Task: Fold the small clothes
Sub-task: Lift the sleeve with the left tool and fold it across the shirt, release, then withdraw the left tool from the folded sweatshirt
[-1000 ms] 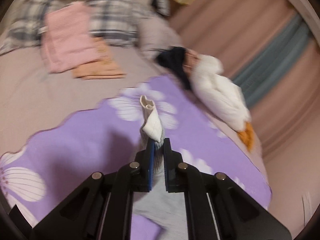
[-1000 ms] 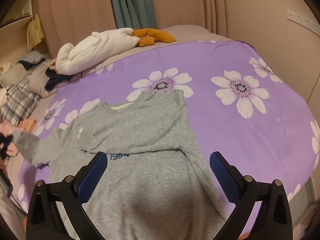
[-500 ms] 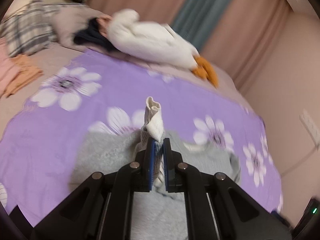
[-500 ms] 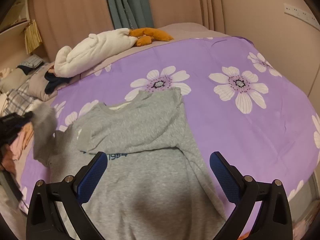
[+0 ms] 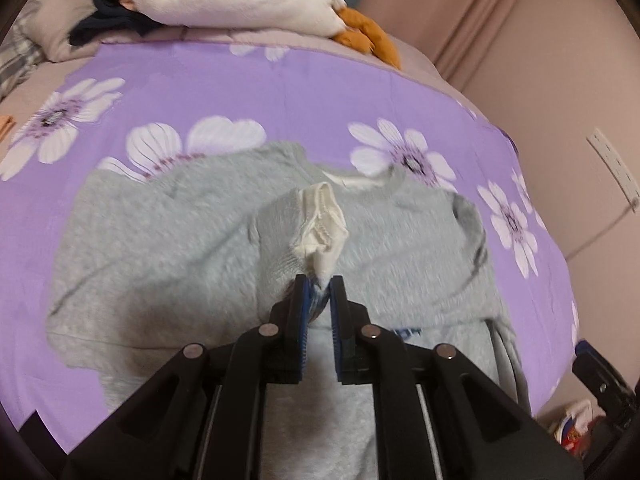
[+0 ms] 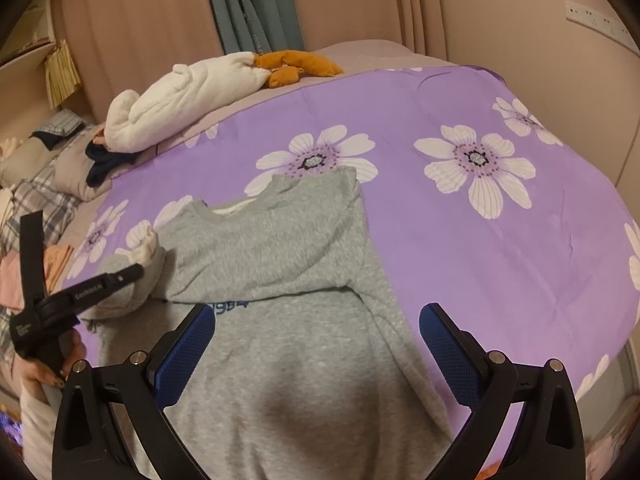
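Observation:
A small grey sweatshirt [image 6: 280, 264] with blue "1984" print lies on the purple flowered sheet [image 6: 500, 248]; its far sleeve is folded across the chest. It also shows in the left wrist view [image 5: 168, 232]. My left gripper [image 5: 319, 284] is shut on the near sleeve's cuff [image 5: 322, 224], which shows its white inside, and holds it over the chest. In the right wrist view the left gripper [image 6: 120, 276] comes in from the left with the sleeve. My right gripper [image 6: 316, 344] is open and empty, just above the sweatshirt's lower body.
A white plush with orange feet [image 6: 200, 92] lies at the bed's far edge, with dark clothes [image 6: 104, 160] beside it. A plaid blanket [image 6: 36, 200] and folded pink and orange clothes [image 6: 24, 272] sit at the left. Wall and curtains [image 6: 252, 8] stand behind the bed.
My left gripper has carried the sleeve cuff from out at the left in over the sweatshirt's chest. My right gripper has stayed open and almost still.

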Available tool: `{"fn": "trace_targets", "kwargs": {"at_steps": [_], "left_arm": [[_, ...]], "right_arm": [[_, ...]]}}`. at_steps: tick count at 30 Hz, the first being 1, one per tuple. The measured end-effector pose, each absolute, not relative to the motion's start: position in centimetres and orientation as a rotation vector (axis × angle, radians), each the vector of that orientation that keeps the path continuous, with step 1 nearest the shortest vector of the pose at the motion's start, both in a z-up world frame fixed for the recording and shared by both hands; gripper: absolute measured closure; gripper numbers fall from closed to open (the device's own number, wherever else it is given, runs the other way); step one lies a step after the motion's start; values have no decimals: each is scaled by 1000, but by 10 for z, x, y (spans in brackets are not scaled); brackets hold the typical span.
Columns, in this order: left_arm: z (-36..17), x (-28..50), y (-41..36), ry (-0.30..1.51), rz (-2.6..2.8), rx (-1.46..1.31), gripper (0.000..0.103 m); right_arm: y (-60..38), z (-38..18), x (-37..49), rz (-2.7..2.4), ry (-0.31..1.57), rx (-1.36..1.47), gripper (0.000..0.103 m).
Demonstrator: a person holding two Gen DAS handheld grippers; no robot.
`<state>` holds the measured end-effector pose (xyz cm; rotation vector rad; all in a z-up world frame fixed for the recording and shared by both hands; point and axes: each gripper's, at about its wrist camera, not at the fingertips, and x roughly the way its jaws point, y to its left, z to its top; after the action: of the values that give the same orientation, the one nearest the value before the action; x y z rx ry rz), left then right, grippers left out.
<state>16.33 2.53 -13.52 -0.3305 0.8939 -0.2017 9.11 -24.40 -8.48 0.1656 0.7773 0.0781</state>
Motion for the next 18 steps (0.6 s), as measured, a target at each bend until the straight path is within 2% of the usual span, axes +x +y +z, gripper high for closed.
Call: {"fn": "trace_targets", "kwargs": {"at_steps": [3,5,7,9,13,15,18], "left_arm": [[-139,161,20,922,-241,-327,91],[-138,157,18,921,-245,-315,88],[-135,153,19,914,-260,-329,78],[-129,147,23,903,-275,-363,59],[-108,135,40,860,-261,-410,47],[-99,128,53,844,-227,-436,34],[-84,117,76,817,-140,-459,27]], "right_arm": [[-243,-85,91,84,778,166,2],[-242,-84,91,87,775,162,2],[-241,-83,91,90,774,156,2],[-239,-82,91,97,775,152,2],[-234,-76,90,123,766,147,2],[-231,-71,88,146,760,145,2],[-226,-60,84,187,747,139,2]]}}
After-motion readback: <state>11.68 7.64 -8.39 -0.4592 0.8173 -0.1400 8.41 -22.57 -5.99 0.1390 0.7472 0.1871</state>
